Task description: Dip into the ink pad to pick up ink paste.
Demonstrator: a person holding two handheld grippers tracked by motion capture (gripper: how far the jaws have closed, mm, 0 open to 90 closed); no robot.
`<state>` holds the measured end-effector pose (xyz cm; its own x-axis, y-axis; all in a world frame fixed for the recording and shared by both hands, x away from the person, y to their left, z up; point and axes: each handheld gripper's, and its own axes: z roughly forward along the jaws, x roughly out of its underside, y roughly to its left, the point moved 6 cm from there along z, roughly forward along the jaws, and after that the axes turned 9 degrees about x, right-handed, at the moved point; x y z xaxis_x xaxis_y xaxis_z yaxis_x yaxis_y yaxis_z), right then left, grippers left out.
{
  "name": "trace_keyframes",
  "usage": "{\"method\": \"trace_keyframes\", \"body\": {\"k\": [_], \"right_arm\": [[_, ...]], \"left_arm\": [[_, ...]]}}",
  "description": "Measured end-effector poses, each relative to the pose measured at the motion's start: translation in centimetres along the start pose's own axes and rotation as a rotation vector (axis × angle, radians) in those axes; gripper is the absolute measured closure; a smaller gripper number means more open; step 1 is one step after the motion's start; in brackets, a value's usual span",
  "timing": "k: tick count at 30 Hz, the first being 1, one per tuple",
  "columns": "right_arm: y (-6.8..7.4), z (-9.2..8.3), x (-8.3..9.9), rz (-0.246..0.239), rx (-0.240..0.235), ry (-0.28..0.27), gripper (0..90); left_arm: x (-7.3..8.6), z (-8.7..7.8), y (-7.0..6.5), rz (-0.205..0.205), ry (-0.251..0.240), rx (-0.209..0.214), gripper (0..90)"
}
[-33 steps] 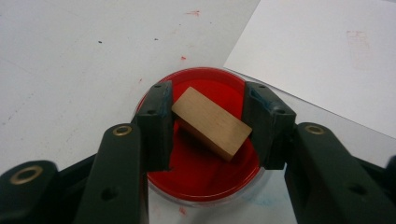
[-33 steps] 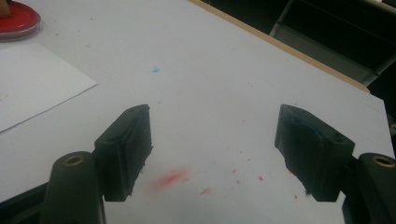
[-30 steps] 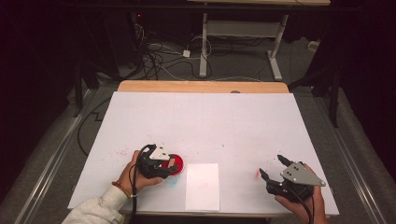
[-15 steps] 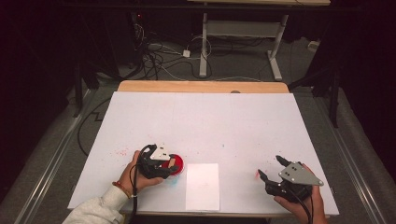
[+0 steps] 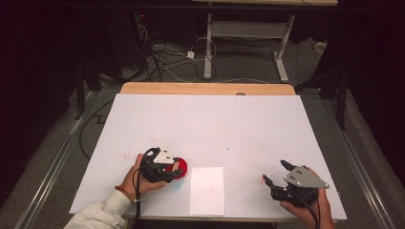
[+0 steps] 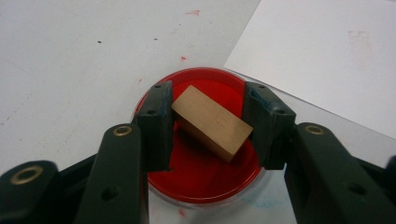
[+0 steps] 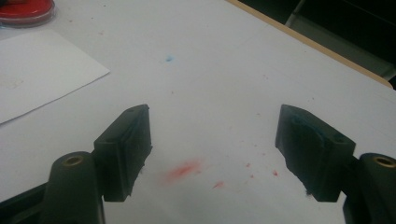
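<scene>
- Barely anything has shifted since a moment ago: the right gripper (image 5: 276,177) sits slightly nearer the table's (image 5: 210,119) front edge, and the left hand (image 5: 136,177) has kept its place.
- That left hand reaches in low from the near-left corner, white sleeve (image 5: 98,215) at the wrist, and the left gripper (image 6: 208,123) has its jaws around a wooden block (image 6: 211,122) lying slantwise in the red dish (image 6: 201,177); the jaw faces touch or nearly touch its corners.
- Beside the dish lies a white sheet of paper (image 5: 207,190).
- Over red smears (image 7: 184,169), the right gripper is held in a hand at the near-right corner, jaws spread wide with nothing between them.
</scene>
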<state>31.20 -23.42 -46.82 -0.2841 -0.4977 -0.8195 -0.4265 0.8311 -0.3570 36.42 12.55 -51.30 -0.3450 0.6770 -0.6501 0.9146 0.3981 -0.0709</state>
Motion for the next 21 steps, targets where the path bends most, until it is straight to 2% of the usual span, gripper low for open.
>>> {"method": "trace_keyframes", "body": {"k": [4,9,21], "right_arm": [[0.0,0.0,-0.1,-0.003,0.000,-0.003,26.8],[-0.2,-0.1,-0.1,0.002,0.005,-0.008,26.7],[-0.4,0.5,-0.2,0.004,0.002,-0.004,26.6]], "left_arm": [[0.0,-0.5,0.1,0.006,0.004,-0.026,53.5],[-0.3,-1.9,0.2,0.007,-0.033,-0.055,53.6],[0.4,-3.8,1.2,-0.029,-0.079,-0.075,53.6]]}}
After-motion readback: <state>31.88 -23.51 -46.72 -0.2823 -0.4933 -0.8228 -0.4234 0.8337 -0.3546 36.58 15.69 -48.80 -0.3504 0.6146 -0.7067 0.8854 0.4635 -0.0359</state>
